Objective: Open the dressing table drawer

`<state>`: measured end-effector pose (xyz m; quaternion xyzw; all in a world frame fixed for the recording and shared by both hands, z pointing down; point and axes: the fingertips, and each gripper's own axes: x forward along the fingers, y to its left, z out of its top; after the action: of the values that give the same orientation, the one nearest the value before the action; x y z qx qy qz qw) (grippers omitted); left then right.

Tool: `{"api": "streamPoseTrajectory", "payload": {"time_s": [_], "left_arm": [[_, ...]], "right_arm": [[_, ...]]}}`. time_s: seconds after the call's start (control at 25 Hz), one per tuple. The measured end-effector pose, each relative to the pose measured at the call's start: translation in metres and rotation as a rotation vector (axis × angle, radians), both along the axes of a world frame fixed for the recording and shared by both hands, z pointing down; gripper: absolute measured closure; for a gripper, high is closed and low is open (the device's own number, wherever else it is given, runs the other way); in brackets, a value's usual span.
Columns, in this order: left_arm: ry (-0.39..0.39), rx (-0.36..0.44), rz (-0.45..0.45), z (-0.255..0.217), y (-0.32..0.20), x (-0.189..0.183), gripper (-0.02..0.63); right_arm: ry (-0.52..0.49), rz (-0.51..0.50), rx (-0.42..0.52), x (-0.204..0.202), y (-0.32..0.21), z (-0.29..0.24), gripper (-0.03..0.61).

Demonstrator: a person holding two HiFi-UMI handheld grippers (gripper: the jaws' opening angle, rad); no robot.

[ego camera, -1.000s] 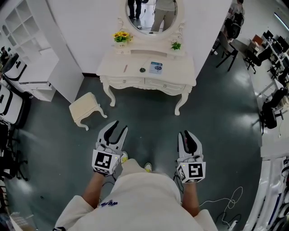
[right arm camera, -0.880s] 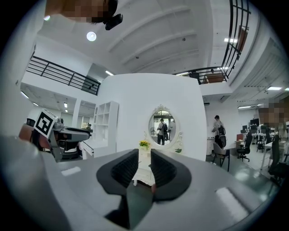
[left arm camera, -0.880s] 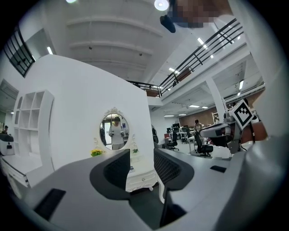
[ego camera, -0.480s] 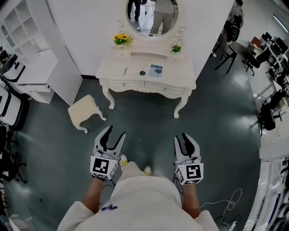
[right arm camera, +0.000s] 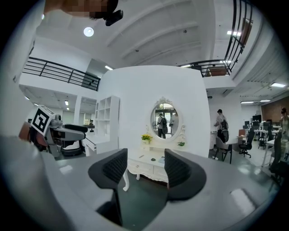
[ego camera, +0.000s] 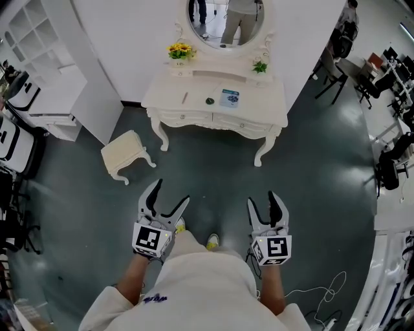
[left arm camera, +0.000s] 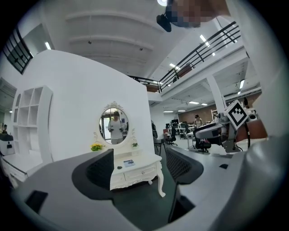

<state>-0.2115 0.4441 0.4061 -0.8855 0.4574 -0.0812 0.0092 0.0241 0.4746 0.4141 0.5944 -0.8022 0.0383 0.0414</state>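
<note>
- Right, the dressing table point(ego camera: 217, 103) stands against the white wall, well ahead of both claws, with open dark floor point(ego camera: 213, 171) between it and their tips.
- Its two drawers point(ego camera: 240, 123) sit side by side under the tabletop, both fronts flush and shut, neither claw anywhere near them.
- Left claw point(ego camera: 172, 192): its jaws have just been opening and now stand spread wide, with nothing between the pads. Its own view shows the table far off through the gap.
- Right claw point(ego camera: 262, 200): same story. Its jaws have just been opening and are now wide apart and empty, and the table is framed between them in its own view.
- Both claws are held out level, side by side, pointing at the table.
- On the tabletop lie a small blue-and-white card point(ego camera: 229, 97) and a dark round item, with yellow flowers point(ego camera: 180, 50) at the back left and a green sprig point(ego camera: 260, 66) at the back right.
- An oval mirror point(ego camera: 226, 16) rises behind them.
- A cream stool point(ego camera: 124, 154) sits ahead and to the left of the left claw, apart from the table.
</note>
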Motion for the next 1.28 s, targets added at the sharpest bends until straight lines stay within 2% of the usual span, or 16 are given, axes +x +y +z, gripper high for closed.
{"api": "streamPoseTrajectory", "payload": {"time_s": [0.24,0.6,0.84,1.12,1.28], "left_arm": [[-0.022,-0.028,-0.04,0.016,-0.003,-0.005,0.259],[-0.047,0.004,-0.022,0.011,-0.01,0.023,0.259],[-0.027,-0.014,-0.022,0.015,-0.031,0.041,0.259],[0.008,-0.073,-0.024,0.041,-0.083,0.046,0.259],[0.021,-0.044,0.012,0.033,-0.133,0.055,0.259]], "right_arm": [[0.0,-0.029,-0.012,-0.002,-0.008,0.016,0.324],[-0.007,-0.017,-0.012,0.02,-0.013,0.016,0.325],[-0.004,-0.025,-0.08,0.031,-0.03,0.034,0.325],[0.059,-0.023,-0.103,0.041,-0.087,0.032,0.325],[0.015,-0.004,-0.109,0.042,-0.138,0.029,0.327]]}}
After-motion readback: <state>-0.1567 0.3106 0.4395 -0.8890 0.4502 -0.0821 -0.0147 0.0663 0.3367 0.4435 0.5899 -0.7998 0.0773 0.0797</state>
